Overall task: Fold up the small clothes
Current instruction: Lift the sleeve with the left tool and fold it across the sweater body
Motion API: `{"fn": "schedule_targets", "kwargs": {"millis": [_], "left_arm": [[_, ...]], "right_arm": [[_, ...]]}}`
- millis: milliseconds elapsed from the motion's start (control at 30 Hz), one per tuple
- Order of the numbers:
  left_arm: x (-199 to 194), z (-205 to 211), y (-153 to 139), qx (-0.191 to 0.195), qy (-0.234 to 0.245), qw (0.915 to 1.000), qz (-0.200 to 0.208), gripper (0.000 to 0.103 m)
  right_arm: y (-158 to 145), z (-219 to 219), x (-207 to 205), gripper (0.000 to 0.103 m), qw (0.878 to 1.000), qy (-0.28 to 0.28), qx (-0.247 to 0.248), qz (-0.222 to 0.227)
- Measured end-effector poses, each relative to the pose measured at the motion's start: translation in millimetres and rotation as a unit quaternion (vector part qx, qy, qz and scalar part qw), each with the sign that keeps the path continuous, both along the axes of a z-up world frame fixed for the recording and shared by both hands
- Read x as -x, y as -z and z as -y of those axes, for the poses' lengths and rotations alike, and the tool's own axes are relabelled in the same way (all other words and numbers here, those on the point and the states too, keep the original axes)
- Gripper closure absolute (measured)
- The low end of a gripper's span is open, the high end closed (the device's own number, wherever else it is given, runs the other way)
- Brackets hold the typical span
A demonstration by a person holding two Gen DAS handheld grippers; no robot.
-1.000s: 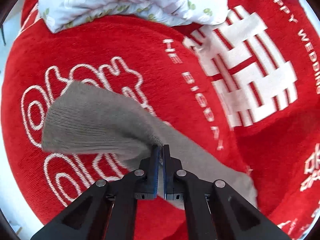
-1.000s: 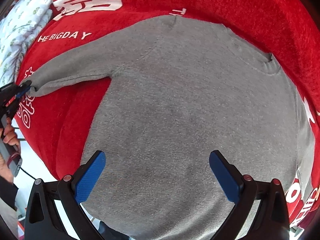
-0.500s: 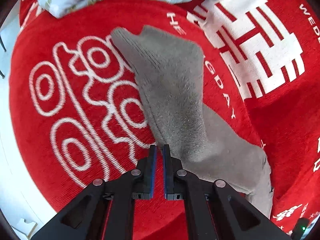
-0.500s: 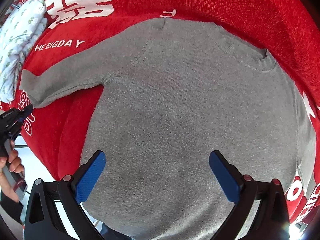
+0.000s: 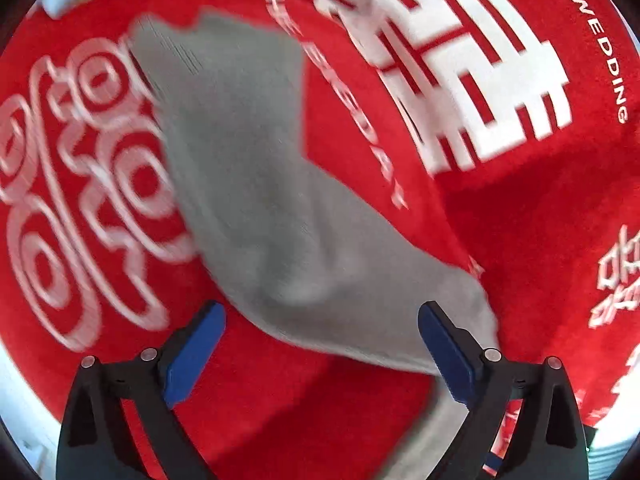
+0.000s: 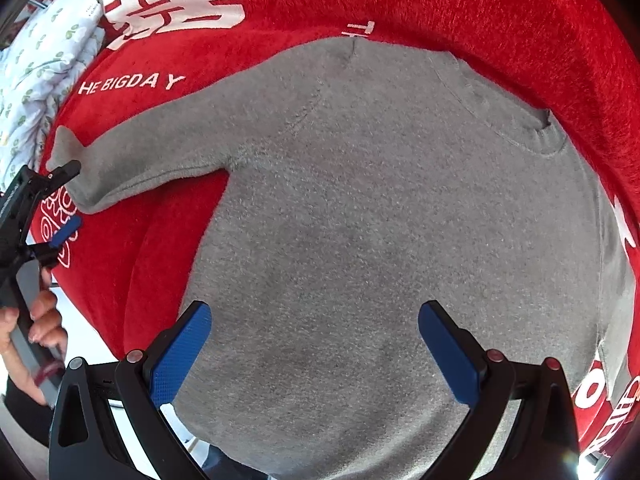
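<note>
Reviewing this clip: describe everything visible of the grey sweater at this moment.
The grey sweater looks like soft, fuzzy knit, with a round ribbed collar and long sleeves. It lies spread flat on the red printed blanket. One sleeve stretches out sideways, slightly rumpled, its ribbed cuff lying on the white pattern. The left gripper, jaws just opened, hovers at that sleeve without pinching it. The right gripper hangs open above the body.

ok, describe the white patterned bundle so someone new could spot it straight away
Start from the red blanket that covers the whole surface, with the grey sweater spread flat on it. Follow the sweater's outstretched sleeve past its cuff to the blanket's far corner. The bundle lies there: the only white cloth, crumpled and dotted with small green leaf prints.
</note>
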State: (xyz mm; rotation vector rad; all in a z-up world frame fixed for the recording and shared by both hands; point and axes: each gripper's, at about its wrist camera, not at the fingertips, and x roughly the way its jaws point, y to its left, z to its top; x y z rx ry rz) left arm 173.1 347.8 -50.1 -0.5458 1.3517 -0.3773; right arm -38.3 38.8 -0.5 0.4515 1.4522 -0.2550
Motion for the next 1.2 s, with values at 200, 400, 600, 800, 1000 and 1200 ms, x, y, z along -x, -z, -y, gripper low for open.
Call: {"fn": "schedule_targets", "kwargs": {"millis": [200, 400, 600, 800, 1000, 1200], "left_arm": [[-20.6, 16.2, 1.7, 0.03, -0.042, 0.9986, 0.01, 0.006], [-53.0, -20.1, -16.7, -0.007, -0.098, 0.9933, 0.06, 0.048], [-63.8, -8.0, -22.3, -0.023, -0.034, 0.9957, 0.083, 0.091], [-52.3, 39.5, -70.7, 0.034, 0.04, 0.9889, 0.139, 0.091], [-2.5, 147.2, -127.0, 0.057, 0.191, 0.9606, 0.194, 0.091], [77.1, 289.6, -110.8, 0.041, 0.345, 0.9192, 0.185, 0.091]], "right_arm": [[-0.6, -7.0, -5.0, 0.0, 1.0, -0.008, -0.004, 0.0], [-9.9, -6.0, 0.5, 0.0, 1.0, -0.016, 0.001, 0.012], [-11.2, 2.6, 7.9, 0.0, 1.0, 0.002, -0.011, 0.012], [-19.3, 20.2, 19.8, 0.0, 0.999, 0.033, -0.012, 0.034], [-33.6, 53.4, 45.2, 0.0, 0.993, 0.092, -0.008, 0.067], [-35.7, 107.2, 91.2, 0.0, 0.98, 0.184, -0.003, 0.079]]}}
